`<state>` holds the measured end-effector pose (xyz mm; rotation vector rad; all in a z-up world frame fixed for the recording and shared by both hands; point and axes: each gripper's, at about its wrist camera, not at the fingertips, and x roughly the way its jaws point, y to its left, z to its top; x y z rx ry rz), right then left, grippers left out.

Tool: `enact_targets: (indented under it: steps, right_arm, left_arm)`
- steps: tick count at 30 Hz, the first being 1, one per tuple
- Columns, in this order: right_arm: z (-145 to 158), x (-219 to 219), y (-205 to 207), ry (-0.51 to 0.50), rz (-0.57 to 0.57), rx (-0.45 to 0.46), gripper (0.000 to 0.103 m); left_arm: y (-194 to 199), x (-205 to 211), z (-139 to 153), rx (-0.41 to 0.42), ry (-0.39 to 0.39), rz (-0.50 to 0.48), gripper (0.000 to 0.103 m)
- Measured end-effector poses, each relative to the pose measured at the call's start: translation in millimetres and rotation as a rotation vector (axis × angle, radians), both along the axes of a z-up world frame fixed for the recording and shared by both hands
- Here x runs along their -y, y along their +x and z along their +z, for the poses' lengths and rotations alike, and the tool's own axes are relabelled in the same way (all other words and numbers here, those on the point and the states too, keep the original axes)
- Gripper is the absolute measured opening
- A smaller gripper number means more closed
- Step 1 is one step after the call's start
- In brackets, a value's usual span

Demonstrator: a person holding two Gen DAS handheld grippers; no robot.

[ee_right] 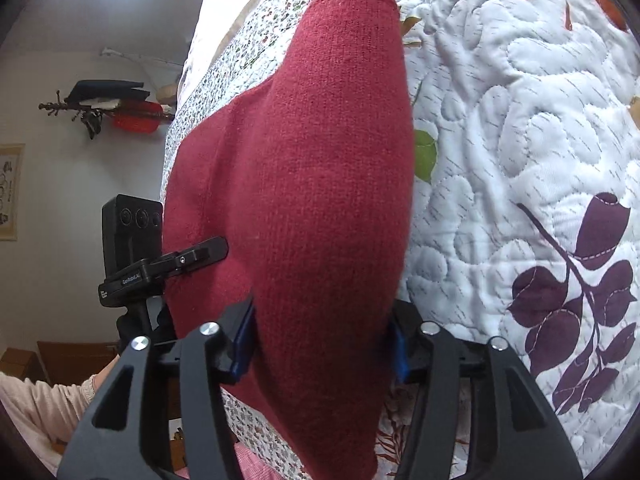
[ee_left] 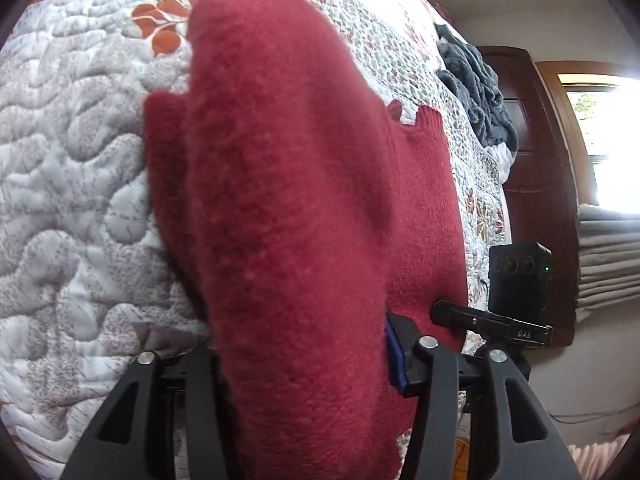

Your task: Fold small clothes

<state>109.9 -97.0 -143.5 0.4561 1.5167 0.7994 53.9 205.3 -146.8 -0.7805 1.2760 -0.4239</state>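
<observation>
Jaws of both grippers are clenched on one red knitted sweater (ee_right: 320,184), which fills the gap between each pair of blue-padded fingers. The left gripper (ee_left: 304,364) grasps a thick, fuzzy fold that rises from 6 o'clock toward 12 o'clock and blurs close to the lens. The right gripper (ee_right: 320,344) grasps a fold whose vertical knit ribs are sharp, ending in a ribbed cuff or hem at 12 o'clock. The garment is lifted at the grasped folds; the rest of it lies against the bed quilt (ee_left: 72,168), a white stitched cover with printed leaves.

Left wrist view only: a scalloped knit edge of the sweater at 2 o'clock, orange leaf prints at 11 o'clock, a grey plush blanket (ee_left: 476,88) at 2 o'clock on the quilt's far edge, dark wooden furniture and a bright window at 3 o'clock.

Right wrist view only: purple leaf prints (ee_right: 576,304) at 4 o'clock, a green leaf beside the sweater at 3 o'clock, a wall rack with hung items at 9 o'clock, and a pale pink sleeve (ee_right: 44,408) at 8 o'clock.

Each view shows the opposite gripper's camera unit just beside the sweater.
</observation>
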Motion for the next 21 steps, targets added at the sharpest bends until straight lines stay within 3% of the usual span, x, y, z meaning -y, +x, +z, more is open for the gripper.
enact_targets:
  steps: [7, 11, 13, 18, 20, 21]
  right_arm:
    - [13.5, 17.9, -24.1, -0.04, 0.031, 0.013, 0.074]
    - [13.8, 30.5, -49.5, -0.065, 0.06, -0.007, 0.074]
    - [10.7, 35.5, -62.4, -0.078, 0.07, -0.025, 0.074]
    - [-0.7, 44.7, -86.7, -0.079, 0.066, -0.085, 0.06]
    - [-1.0, 45.6, -91.6, -0.06, 0.065, -0.102, 0.038]
    - [4.4, 41.8, -91.3, -0.052, 0.064, -0.1, 0.034]
  left_arm:
    - [-27.5, 9.0, 24.6, 0.005, 0.17, -0.051, 0.065]
    - [-52.8, 14.2, 37.3, 0.015, 0.26, -0.089, 0.068]
    - [-66.4, 16.1, 36.6, -0.01, 0.262, -0.099, 0.068]
    - [-96.6, 13.7, 28.0, -0.046, 0.297, -0.094, 0.067]
    - [-101.4, 12.8, 24.5, -0.063, 0.292, -0.074, 0.065]
    - [-102.2, 11.5, 23.8, -0.068, 0.285, -0.06, 0.063]
